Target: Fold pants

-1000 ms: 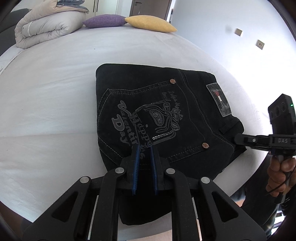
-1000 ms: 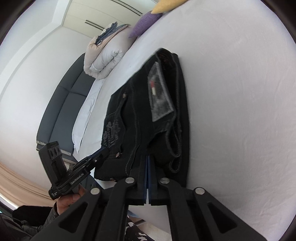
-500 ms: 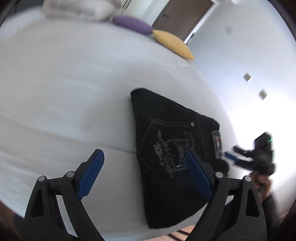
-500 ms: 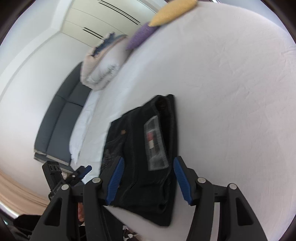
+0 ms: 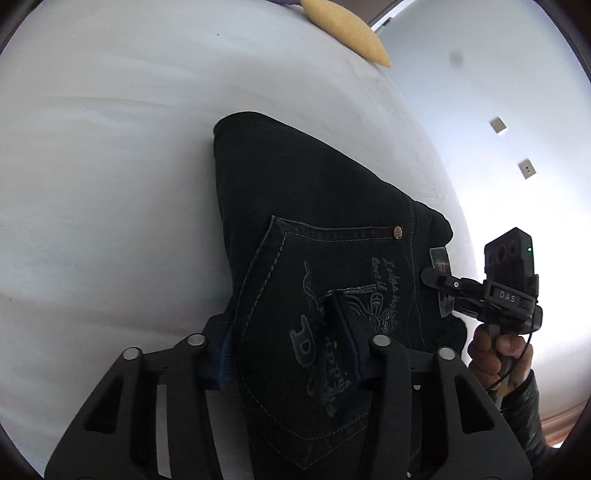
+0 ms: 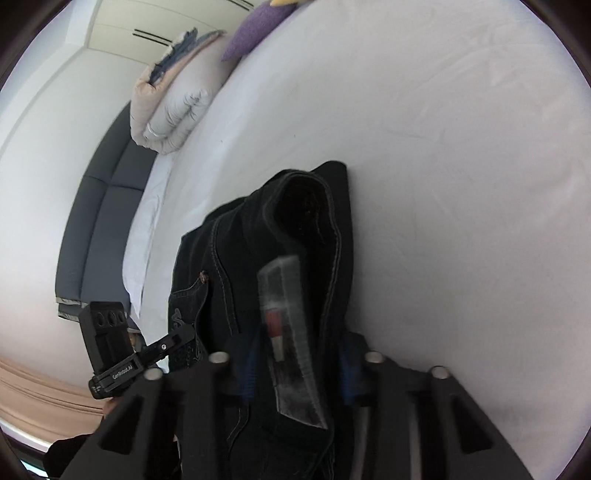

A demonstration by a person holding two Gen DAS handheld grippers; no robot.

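Note:
The folded black jeans [image 5: 314, 229] lie on the white bed, back pocket with grey print facing up. My left gripper [image 5: 288, 343] has its blue-padded fingers on either side of the near edge of the bundle, closed on the thick fold. My right gripper [image 6: 299, 362] grips the waistband end, with the grey brand patch [image 6: 288, 332] between its fingers. The jeans [image 6: 295, 221] bulge upward in the right wrist view. The right gripper [image 5: 461, 291] also shows in the left wrist view at the jeans' right edge, and the left gripper [image 6: 147, 354] shows in the right wrist view.
A white bed sheet [image 5: 110, 184] spreads around the jeans. A yellow pillow [image 5: 347, 26] and a purple pillow [image 6: 258, 26] lie at the far end, with a rolled duvet [image 6: 173, 107]. A dark sofa [image 6: 99, 221] stands beyond the bed.
Both grippers opened and drew back half a second ago, then came in again and closed around the edges of the folded jeans, which now bulge up.

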